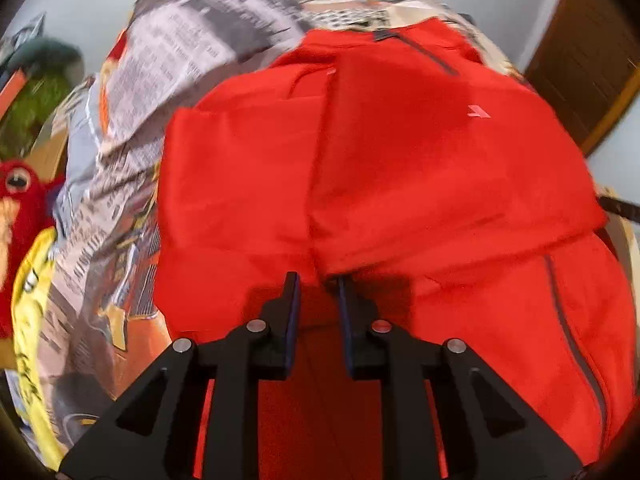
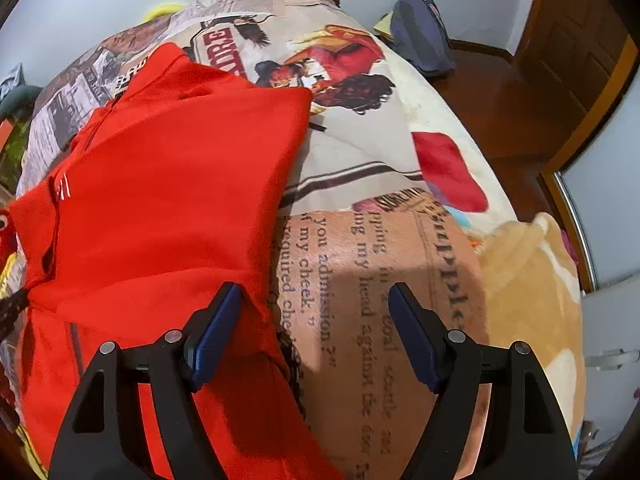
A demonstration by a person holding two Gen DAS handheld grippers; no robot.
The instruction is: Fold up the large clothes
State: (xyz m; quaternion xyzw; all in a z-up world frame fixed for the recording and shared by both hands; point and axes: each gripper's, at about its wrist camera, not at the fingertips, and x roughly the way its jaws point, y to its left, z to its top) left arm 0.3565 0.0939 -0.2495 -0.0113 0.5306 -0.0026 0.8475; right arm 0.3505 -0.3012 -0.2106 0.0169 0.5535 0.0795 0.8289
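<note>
Left gripper (image 1: 318,280) jaws narrowly apart over one red jacket (image 1: 400,160), nothing clamped, right gripper (image 2: 316,292) jaws wide apart, empty, jacket spread on printed bedspread (image 2: 380,260), one red plush toy (image 1: 20,200) at bed edge.

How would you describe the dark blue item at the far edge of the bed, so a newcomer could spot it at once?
Start from the bed cover, printed with newspaper text and pictures, where the red jacket lies. Follow it to its far corner by the wooden floor: the dark blue bundle rests there. It is the only plain navy thing around.
</note>
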